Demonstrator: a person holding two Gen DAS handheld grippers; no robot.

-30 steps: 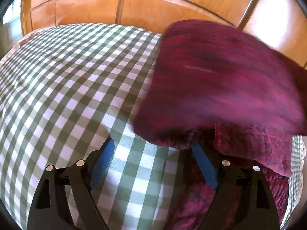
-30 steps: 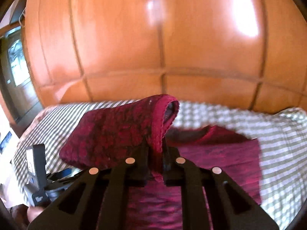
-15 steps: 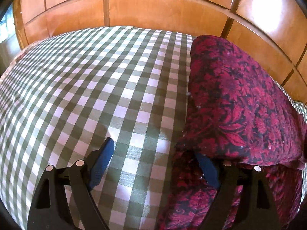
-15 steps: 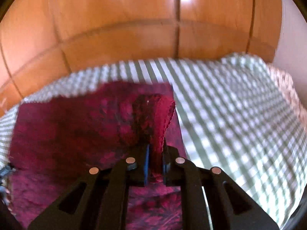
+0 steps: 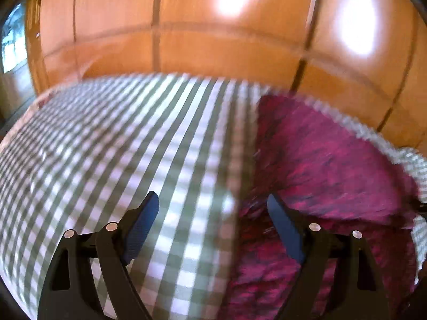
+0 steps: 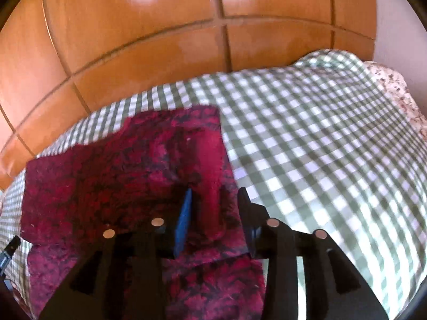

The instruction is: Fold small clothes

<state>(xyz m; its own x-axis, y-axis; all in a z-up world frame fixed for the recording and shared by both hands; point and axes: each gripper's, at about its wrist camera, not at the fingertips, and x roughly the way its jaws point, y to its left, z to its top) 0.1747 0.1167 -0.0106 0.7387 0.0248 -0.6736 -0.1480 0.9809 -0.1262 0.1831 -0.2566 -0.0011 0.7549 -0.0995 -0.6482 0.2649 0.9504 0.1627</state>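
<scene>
A dark red patterned garment [image 6: 125,181] lies folded over itself on the green-and-white checked cloth [image 6: 320,144]. My right gripper [image 6: 214,194] is open just above the garment's right edge, with a raised fold of the fabric between the parted fingers. My left gripper [image 5: 210,205] is open and empty, over the checked cloth at the garment's left edge; the garment [image 5: 333,165] fills the right of that blurred view.
A glossy orange wooden panelled wall [image 6: 160,34] stands right behind the bed. A speckled pale cover [image 6: 400,93] shows at the bed's right edge. The other gripper's tip [image 6: 8,250] shows at the far left of the right wrist view.
My right gripper has opened and let go of the garment's edge, which now lies folded over. My left gripper has lifted and tilted back, still open.
</scene>
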